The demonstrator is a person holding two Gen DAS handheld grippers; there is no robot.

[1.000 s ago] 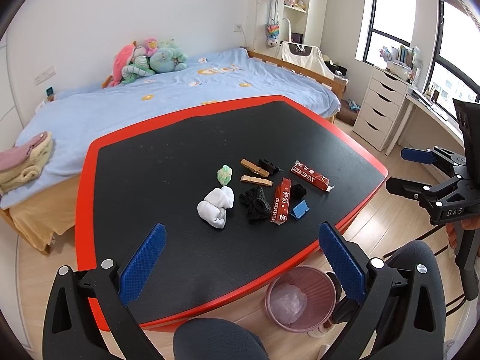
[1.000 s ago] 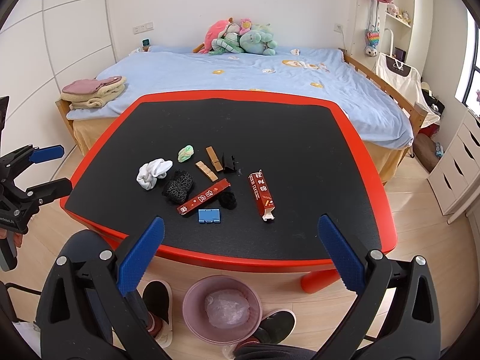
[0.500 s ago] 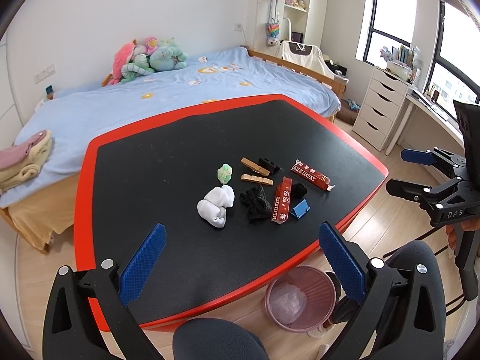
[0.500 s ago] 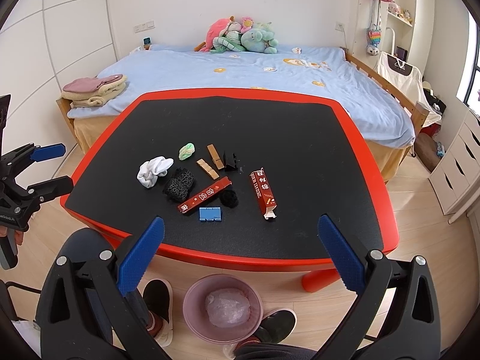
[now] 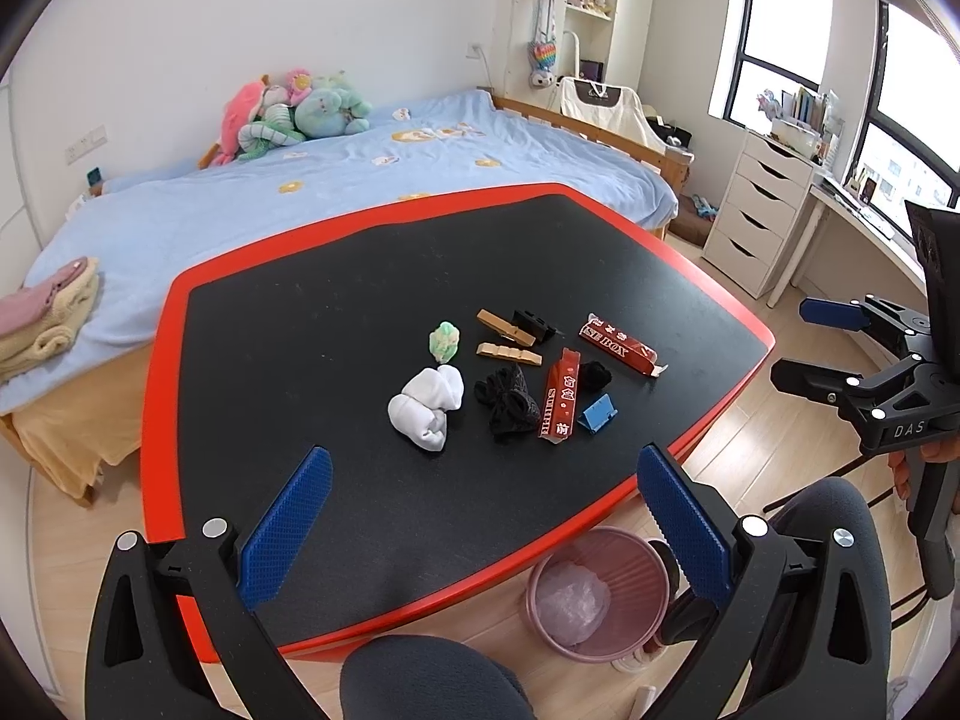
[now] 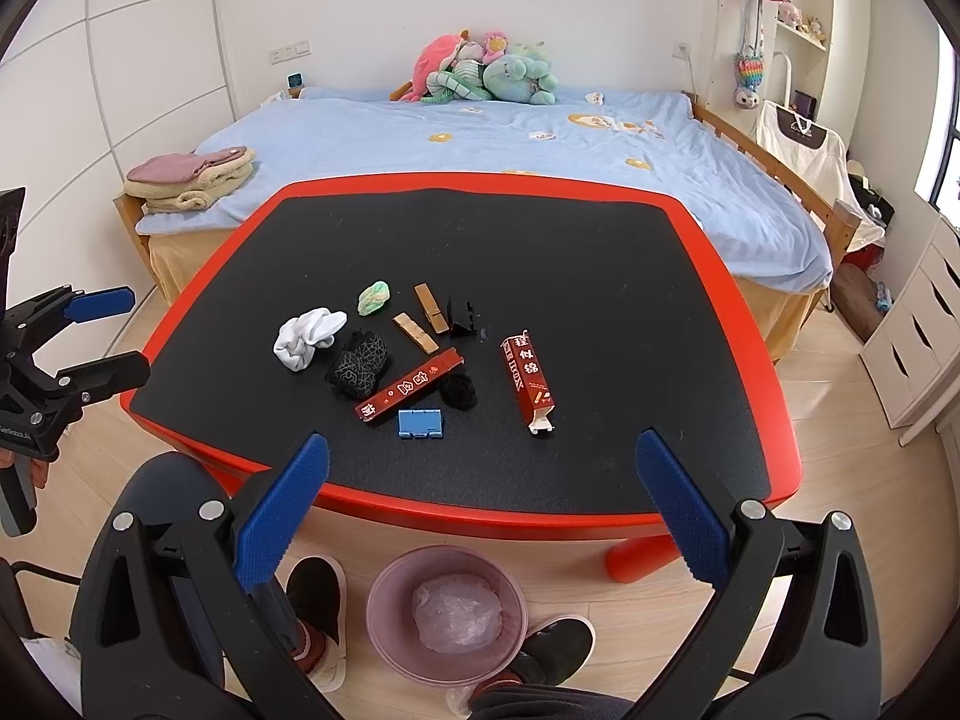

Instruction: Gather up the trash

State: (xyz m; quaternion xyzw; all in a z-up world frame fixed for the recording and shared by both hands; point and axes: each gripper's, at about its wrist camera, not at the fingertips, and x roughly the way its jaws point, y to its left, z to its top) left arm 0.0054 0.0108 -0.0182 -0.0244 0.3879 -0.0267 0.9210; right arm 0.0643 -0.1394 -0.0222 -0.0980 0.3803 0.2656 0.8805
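A cluster of small items lies on the black table (image 5: 336,312) (image 6: 600,276): a white crumpled wad (image 5: 427,408) (image 6: 307,336), a green wad (image 5: 444,341) (image 6: 374,297), a black crumpled piece (image 5: 507,405) (image 6: 358,367), two red boxes (image 5: 618,345) (image 5: 560,402) (image 6: 527,379) (image 6: 410,385), two wooden clothespins (image 5: 507,352) (image 6: 431,307), a blue clip (image 5: 599,413) (image 6: 421,423) and a black clip (image 5: 533,323) (image 6: 462,319). A pink bin (image 5: 597,591) (image 6: 447,612) stands on the floor below the near edge. My left gripper (image 5: 480,522) and right gripper (image 6: 480,510) are open, empty, held short of the items.
A bed with a blue cover (image 6: 510,138) and plush toys (image 6: 486,69) lies behind the table. White drawers (image 5: 756,216) stand at the right. My knees (image 5: 432,678) and feet (image 6: 315,606) are beside the bin. The right gripper shows in the left wrist view (image 5: 840,348).
Both views have shifted slightly; the table items sit a little nearer and lower in frame. Both grippers stay open and nothing on the table has moved.
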